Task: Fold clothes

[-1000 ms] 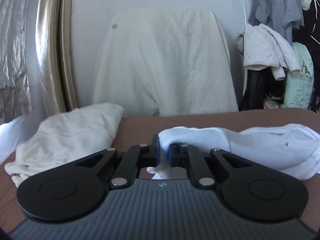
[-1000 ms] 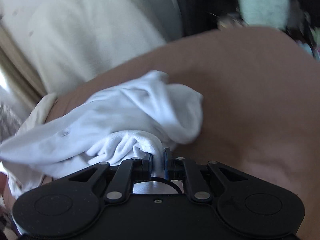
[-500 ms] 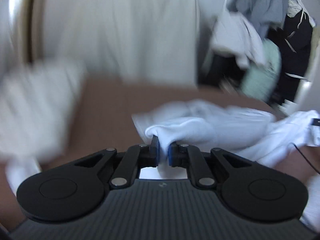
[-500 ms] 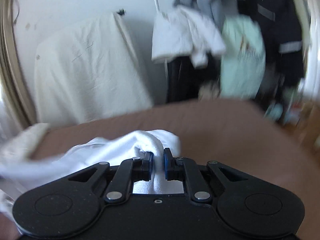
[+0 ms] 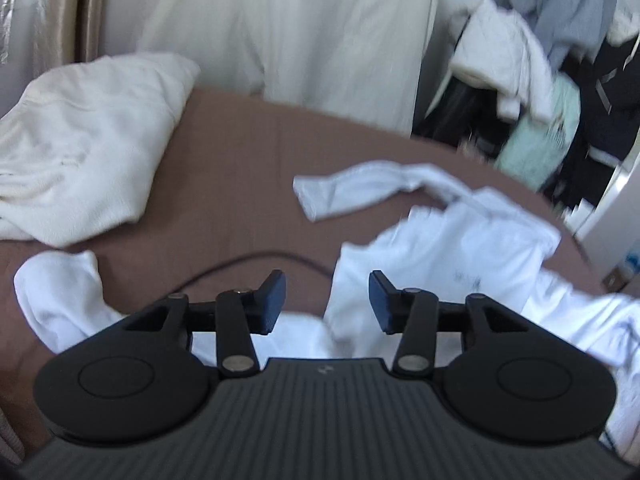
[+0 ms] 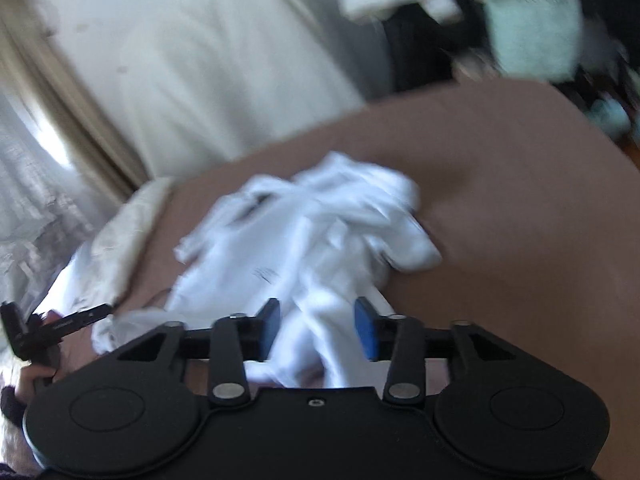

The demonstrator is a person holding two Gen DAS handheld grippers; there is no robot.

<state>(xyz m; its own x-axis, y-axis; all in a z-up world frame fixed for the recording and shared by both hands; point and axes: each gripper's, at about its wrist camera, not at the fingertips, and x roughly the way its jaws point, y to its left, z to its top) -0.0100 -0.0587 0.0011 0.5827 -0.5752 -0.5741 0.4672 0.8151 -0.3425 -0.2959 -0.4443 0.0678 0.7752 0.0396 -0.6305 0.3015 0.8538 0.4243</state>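
your left hand-held gripper: jaws parted and opening, pads clear of cloth, with the edge of the white garment lying below and between them, untouched. your right hand-held gripper: jaws parted and opening, a fold of the same white garment rising between the blue pads; the blur hides whether either pad brushes it, but it is not pinched. white garment: crumpled in a loose heap on the brown surface, one sleeve stretched out toward the far side, small dark print on the fabric. cream garment: bunched at the left edge of the brown surface, well apart from the white one. thin dark cable: lying across the surface just ahead of your left gripper. beyond the surface: a cream-draped panel against the wall, hanging clothes to the right. in the right wrist view, your other hand shows at the lower left edge with its gripper.
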